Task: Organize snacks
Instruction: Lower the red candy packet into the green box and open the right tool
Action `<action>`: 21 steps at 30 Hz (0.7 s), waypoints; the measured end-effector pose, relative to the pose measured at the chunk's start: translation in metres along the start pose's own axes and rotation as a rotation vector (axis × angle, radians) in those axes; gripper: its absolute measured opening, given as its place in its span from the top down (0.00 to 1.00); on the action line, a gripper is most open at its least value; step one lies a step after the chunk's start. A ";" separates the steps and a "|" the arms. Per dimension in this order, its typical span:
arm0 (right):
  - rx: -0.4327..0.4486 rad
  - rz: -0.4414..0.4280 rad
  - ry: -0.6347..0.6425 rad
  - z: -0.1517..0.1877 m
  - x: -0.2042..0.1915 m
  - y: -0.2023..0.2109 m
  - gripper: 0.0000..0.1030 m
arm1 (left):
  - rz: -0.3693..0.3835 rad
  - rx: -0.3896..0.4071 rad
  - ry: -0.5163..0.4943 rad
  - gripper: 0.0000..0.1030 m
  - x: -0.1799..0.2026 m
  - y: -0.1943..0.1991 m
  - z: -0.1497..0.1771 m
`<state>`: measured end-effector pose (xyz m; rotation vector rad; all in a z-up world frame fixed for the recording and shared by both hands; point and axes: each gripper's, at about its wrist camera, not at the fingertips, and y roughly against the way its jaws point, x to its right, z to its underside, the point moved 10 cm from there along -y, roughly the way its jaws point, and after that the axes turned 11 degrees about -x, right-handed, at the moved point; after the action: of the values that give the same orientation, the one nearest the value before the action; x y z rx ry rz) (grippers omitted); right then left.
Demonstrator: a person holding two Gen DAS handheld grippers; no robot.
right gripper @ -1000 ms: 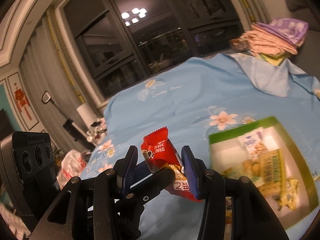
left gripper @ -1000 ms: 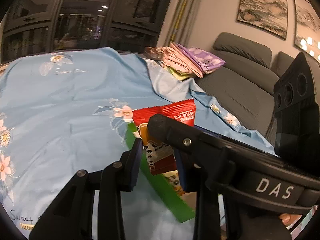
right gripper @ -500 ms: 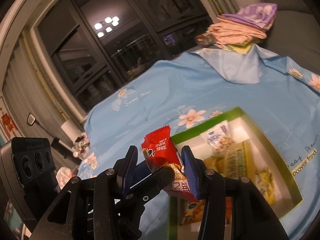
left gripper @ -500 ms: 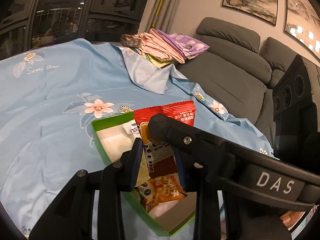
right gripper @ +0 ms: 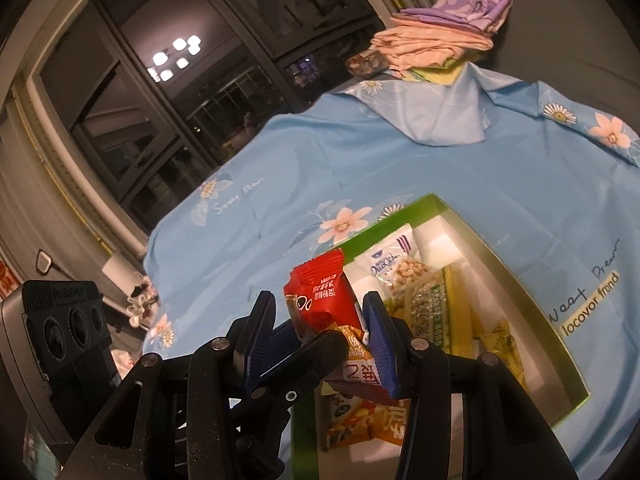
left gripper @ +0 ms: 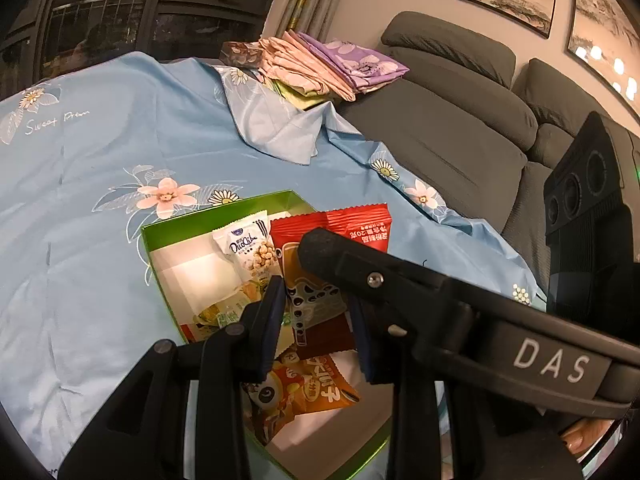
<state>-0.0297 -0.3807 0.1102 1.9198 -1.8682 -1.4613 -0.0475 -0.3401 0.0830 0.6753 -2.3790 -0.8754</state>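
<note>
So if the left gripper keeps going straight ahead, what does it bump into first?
Probably the green box: the left gripper, shut on the red snack packet, points down into it, likely meeting the white peanut packet. Depth is unclear.

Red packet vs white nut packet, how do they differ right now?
The red packet is held up between both grippers; the white nut packet lies in the green box. The red one shows a bubble-tea picture, the white one pale nuts. Both are small, sealed, with crimped ends.
</note>
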 end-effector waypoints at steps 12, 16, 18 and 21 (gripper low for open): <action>-0.042 0.017 -0.040 0.003 0.013 -0.010 0.53 | 0.014 -0.043 0.015 0.70 -0.001 -0.017 0.002; -0.058 0.025 -0.050 0.003 0.016 -0.013 0.53 | 0.025 -0.061 0.029 0.70 -0.004 -0.022 0.004; -0.064 0.035 -0.051 0.004 0.017 -0.015 0.53 | 0.032 -0.069 0.032 0.70 -0.004 -0.025 0.004; -0.071 0.042 -0.052 0.004 0.019 -0.016 0.53 | 0.036 -0.078 0.035 0.70 -0.004 -0.027 0.006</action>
<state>-0.0249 -0.3901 0.0870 1.8176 -1.8399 -1.5577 -0.0407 -0.3533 0.0592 0.6100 -2.3062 -0.9286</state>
